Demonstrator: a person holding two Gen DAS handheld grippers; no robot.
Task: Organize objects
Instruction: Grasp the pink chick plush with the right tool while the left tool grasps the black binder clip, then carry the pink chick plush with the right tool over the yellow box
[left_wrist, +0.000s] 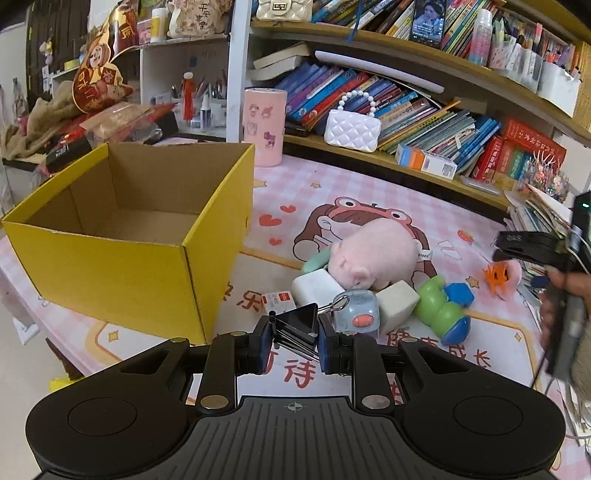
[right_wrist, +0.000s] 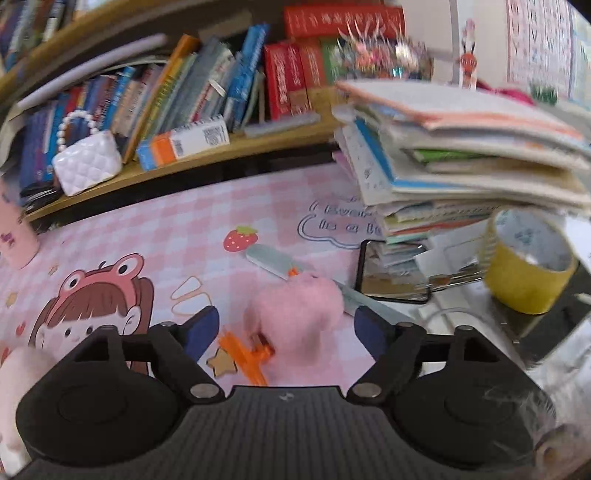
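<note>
Your left gripper (left_wrist: 293, 341) is clamped on a black binder clip (left_wrist: 297, 326), held just above the mat (left_wrist: 369, 192) beside the yellow box (left_wrist: 122, 254). Your right gripper (right_wrist: 286, 326) is spread wide around a pink fluffy hair clip (right_wrist: 295, 314) near the mat's right edge.

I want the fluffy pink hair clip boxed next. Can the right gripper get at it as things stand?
Probably yes. The right gripper is open, and the pink hair clip lies on the mat between its fingers with nothing over it. The picture is blurred, so I cannot tell whether the pads touch it.
</note>
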